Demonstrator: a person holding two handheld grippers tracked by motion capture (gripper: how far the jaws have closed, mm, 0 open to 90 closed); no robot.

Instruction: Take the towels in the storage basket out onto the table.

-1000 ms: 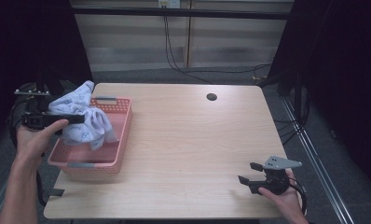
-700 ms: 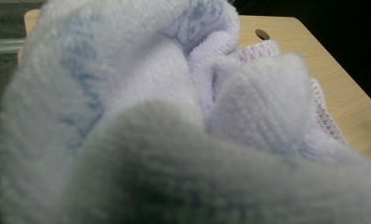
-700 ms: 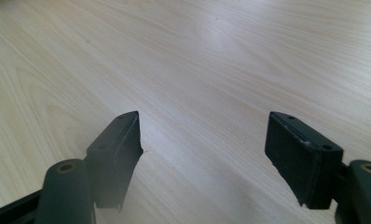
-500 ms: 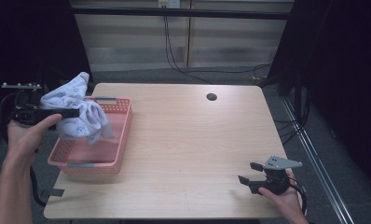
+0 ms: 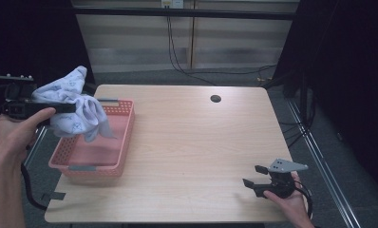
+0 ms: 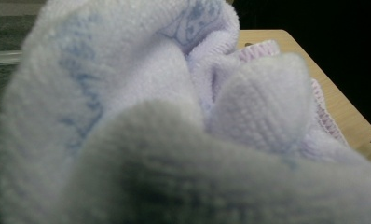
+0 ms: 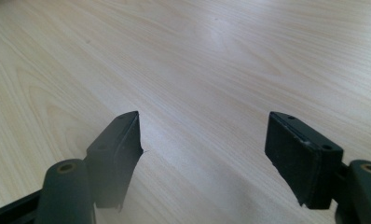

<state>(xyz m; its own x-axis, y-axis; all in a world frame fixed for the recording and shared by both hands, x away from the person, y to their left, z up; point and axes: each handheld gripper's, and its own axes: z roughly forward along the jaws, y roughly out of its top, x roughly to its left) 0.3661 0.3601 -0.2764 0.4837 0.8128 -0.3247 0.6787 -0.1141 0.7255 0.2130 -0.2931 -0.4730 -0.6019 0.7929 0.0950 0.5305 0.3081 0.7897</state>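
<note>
A pale blue towel (image 5: pixel 78 114) hangs bunched above the left rim of a pink plastic basket (image 5: pixel 126 135), its lower end dangling over the basket's inside. My left gripper (image 5: pixel 75 102) is shut on the towel's upper part, held level in a hand off the table's left edge. In the left gripper view the towel (image 6: pixel 127 93) lies so close that its fabric hides the jaws. My right gripper (image 5: pixel 251 175) rests in a hand near the table's front right corner. In the right gripper view it (image 7: pixel 203 119) stands open over bare wood, with nothing between the jaws.
The wooden table (image 5: pixel 192 137) has a round cable hole (image 5: pixel 215 99) near its far edge. The basket stands at the table's left side. Dark floor and cables lie beyond the far edge.
My left gripper has risen with the towel, which has come up out of the basket and now hangs above its rim. The right gripper has stayed in place.
</note>
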